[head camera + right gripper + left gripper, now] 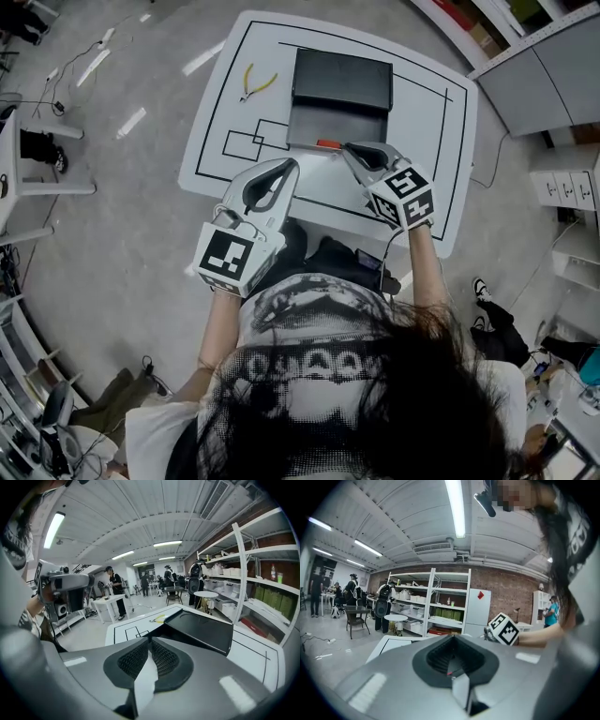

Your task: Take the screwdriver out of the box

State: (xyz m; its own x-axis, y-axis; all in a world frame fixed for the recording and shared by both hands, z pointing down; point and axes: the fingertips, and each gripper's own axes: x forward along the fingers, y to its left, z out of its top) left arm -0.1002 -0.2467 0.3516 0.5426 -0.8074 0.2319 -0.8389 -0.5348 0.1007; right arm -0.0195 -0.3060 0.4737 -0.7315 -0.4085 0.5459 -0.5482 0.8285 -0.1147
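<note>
Near done or just done, hard to tell: screwdriver point(328, 143) lying at the box point(339, 94) front edge, beside the barely parted, empty right gripper point(351, 148), with left gripper point(291, 167) closed, empty, well back.

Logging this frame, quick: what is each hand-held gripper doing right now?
Left hand-held gripper: closed, holding nothing.
Right hand-held gripper: open just a crack, nothing between its jaws.
</note>
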